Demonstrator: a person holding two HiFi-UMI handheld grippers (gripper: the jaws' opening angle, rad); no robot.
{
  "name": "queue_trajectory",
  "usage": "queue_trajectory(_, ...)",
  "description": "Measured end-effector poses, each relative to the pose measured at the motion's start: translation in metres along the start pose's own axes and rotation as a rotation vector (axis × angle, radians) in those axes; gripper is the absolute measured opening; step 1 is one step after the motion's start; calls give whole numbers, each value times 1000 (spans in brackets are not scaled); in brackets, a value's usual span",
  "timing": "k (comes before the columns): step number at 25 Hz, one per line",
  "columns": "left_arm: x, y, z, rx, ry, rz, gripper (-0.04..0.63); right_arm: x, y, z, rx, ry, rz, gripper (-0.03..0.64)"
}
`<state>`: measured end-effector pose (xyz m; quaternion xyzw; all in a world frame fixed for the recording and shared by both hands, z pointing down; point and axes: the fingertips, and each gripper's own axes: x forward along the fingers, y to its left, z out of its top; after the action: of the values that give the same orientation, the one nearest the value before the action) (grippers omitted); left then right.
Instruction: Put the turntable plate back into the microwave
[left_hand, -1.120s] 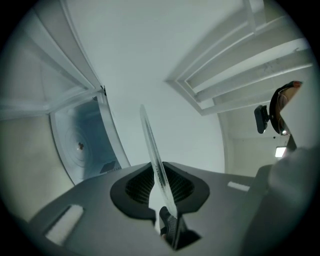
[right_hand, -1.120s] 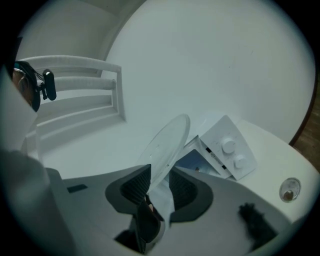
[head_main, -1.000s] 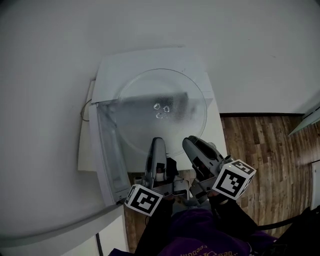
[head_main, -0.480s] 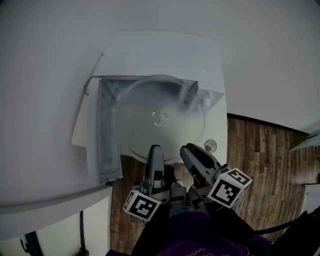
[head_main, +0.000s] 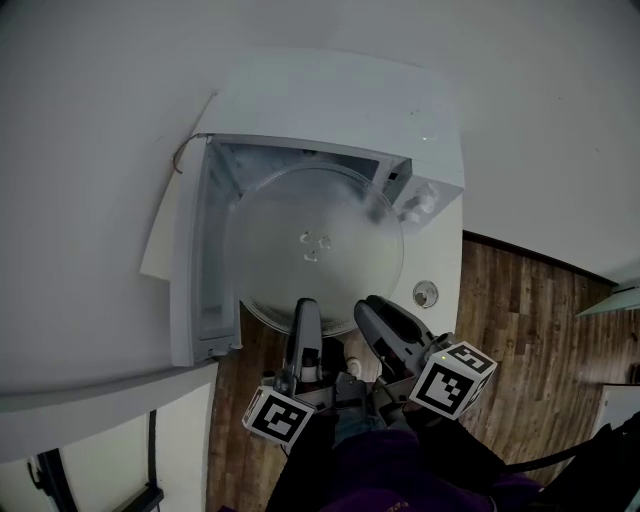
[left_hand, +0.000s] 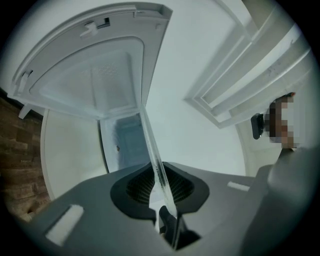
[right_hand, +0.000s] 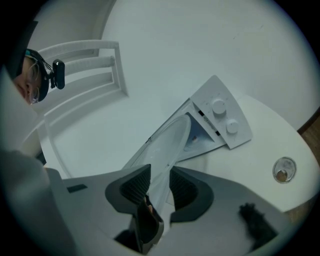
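The clear glass turntable plate (head_main: 315, 245) hangs level in front of the open cavity of the white microwave (head_main: 330, 100). My left gripper (head_main: 305, 318) is shut on the plate's near rim, and my right gripper (head_main: 376, 316) is shut on the same rim just to its right. In the left gripper view the plate (left_hand: 151, 150) runs edge-on between the pads of the left gripper (left_hand: 160, 189). The right gripper view shows the plate (right_hand: 169, 142) slanting away from the right gripper (right_hand: 160, 186) toward the cavity.
The microwave door (head_main: 190, 270) stands swung open at the left, also in the left gripper view as the door (left_hand: 90, 75). The control panel with two knobs (right_hand: 223, 116) is right of the cavity. A small round disc (head_main: 425, 293) lies on the white surface; wooden floor (head_main: 540, 320) lies at the right.
Both grippers have come down with the plate. It was over the microwave's top and now sits lower, in front of the open cavity. Both grips are unchanged.
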<state>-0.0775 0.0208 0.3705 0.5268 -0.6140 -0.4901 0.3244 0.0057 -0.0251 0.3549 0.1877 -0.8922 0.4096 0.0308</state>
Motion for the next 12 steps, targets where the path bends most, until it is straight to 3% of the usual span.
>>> queue_trajectory(7,6,26,1,-18,30,21,57,15,-14,-12,3,17,-37,121)
queue_trajectory(12,21,37,2,-113,36,-8,55,29,-27,-19,6,23,-67,126)
